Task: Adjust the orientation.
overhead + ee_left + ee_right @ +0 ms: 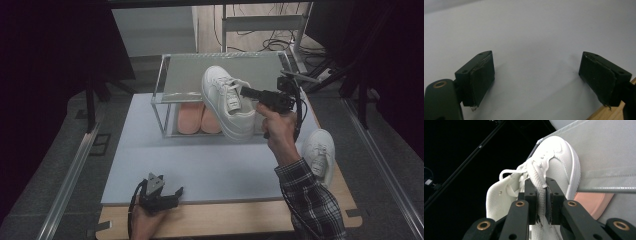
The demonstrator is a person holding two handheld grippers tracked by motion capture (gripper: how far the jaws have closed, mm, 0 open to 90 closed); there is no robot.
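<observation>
Aloft, a white sneaker [227,102] hangs in front of the shoe rack [165,80], its tongue pinched between the right gripper [541,195]'s jaws.

That tongue grip leaves the sole free, likely for setting it on the top shelf, above the pink slippers [200,119]; its mate [319,154] waits on the table [200,170]. The left gripper [536,82] rests there, jaws wide, holding nothing.
</observation>
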